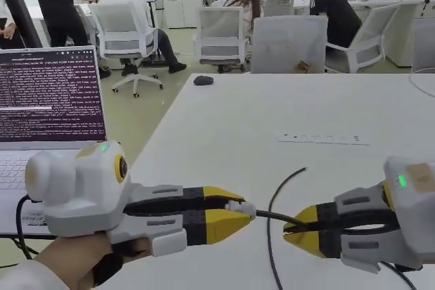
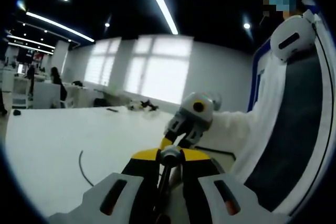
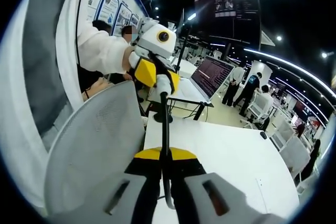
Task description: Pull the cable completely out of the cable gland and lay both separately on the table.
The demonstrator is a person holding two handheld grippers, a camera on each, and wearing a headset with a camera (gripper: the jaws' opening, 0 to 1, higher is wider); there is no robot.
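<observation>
Head view shows laptop (image 1: 51, 100) (left gripper (image 1: 248, 212): gland (image 1: 238, 206); right gripper (image 1: 292, 226): cable (image 1: 272, 216)).

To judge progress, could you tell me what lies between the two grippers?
In the head view, a short stretch of black cable, from the cable gland to the right gripper.
</observation>
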